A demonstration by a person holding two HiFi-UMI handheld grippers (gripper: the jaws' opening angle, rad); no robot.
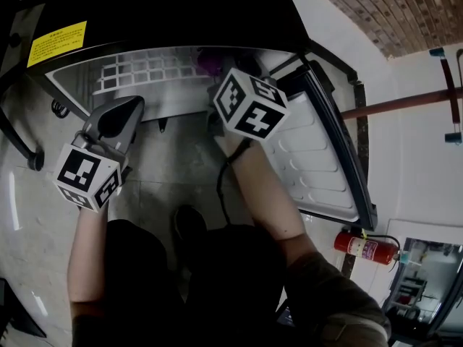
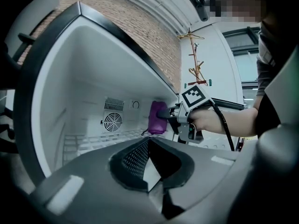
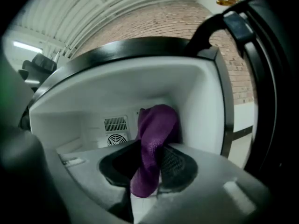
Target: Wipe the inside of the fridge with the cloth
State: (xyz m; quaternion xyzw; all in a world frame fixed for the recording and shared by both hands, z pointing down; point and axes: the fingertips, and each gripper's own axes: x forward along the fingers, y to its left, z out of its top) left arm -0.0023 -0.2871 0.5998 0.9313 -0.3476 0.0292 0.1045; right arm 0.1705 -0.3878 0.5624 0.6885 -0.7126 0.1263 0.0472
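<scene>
Right gripper view: right gripper [image 3: 150, 160] jaws clenched on the purple cloth [image 3: 154, 143]. A bunch stands up past the tips and a limp tail hangs below them.

- Cloth reads as soft, light and knit-textured, with no stiffness; likely to fold wherever it is pushed. The hold sits about mid-length, which leaves the forward bunch as the wiping face. A hard drag could pull it through the pads, so a firm pinch close behind the bunch looks right.
- Left gripper [image 2: 148, 146]: jaws drawn together with nothing between them, held low outside the fridge mouth.
- From the left gripper view, the cloth is inside the fridge [image 3: 201, 106], up by the right-hand inner wall. Cannot tell whether it touches.
- Liner: white, smooth plastic, probably slick. The wire shelf [image 2: 93, 141] on the bottom may snag the hanging tail. Fan grille [image 2: 112, 122] sits on the back wall.
- Door [image 1: 318, 165] is swung open to the person's right.
- Room: pale tiled floor [image 1: 173, 172], brick wall [image 1: 376, 6], red fire extinguisher [image 1: 365, 246] beyond the door.
</scene>
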